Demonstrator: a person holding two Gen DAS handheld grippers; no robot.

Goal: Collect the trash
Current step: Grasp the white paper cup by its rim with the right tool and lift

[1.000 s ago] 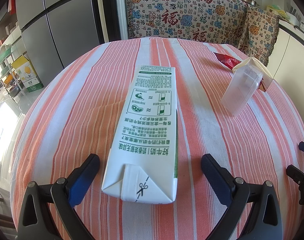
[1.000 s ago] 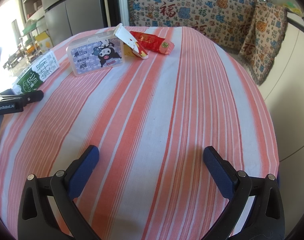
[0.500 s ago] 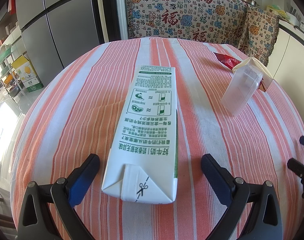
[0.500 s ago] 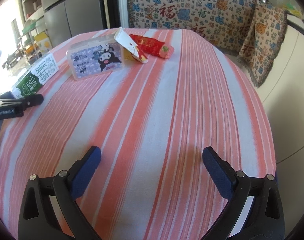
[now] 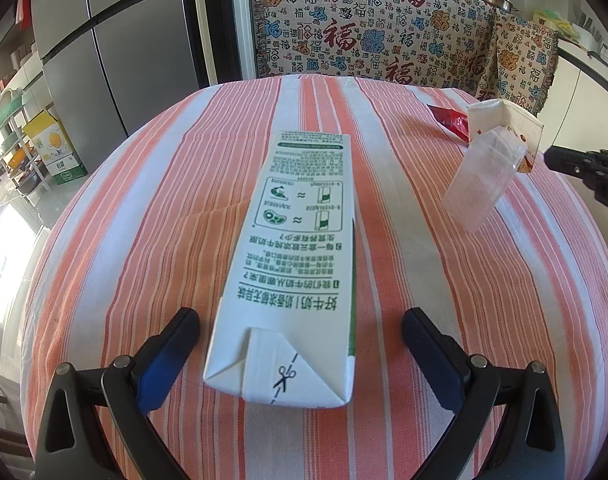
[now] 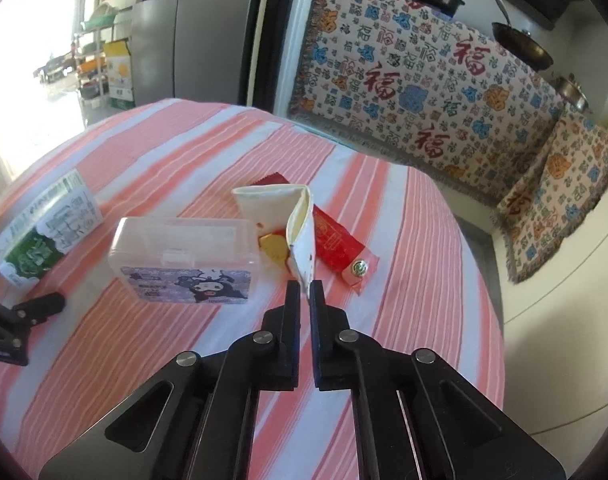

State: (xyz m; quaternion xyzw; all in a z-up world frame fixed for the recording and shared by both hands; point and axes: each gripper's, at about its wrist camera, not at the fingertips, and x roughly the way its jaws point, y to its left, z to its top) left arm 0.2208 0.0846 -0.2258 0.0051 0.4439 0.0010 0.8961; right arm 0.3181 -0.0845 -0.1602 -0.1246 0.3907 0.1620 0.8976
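Observation:
A white and green milk carton (image 5: 300, 220) lies flat on the striped tablecloth (image 5: 144, 240). My left gripper (image 5: 300, 316) stands open, one finger on each side of the carton's near end, not touching it. Further right lie a clear plastic box (image 6: 184, 256), a folded white wrapper (image 6: 272, 204), a red wrapper (image 6: 335, 240) and a small gold piece (image 6: 274, 246). My right gripper (image 6: 304, 288) is shut, with the white wrapper's lower corner pinched between its fingertips. In the left wrist view the right gripper (image 5: 551, 156) meets the white wrapper (image 5: 503, 120) at its edge, beside the box (image 5: 483, 184).
The round table's edge (image 6: 483, 280) drops off close to the right of the wrappers. A patterned cloth (image 5: 363, 32) covers furniture behind the table. A grey fridge (image 5: 124, 60) and a shelf with boxes (image 5: 52, 152) stand to the left.
The right gripper has gone from wide open to shut and moved up and forward to the pile of wrappers. The left gripper and the carton have not moved.

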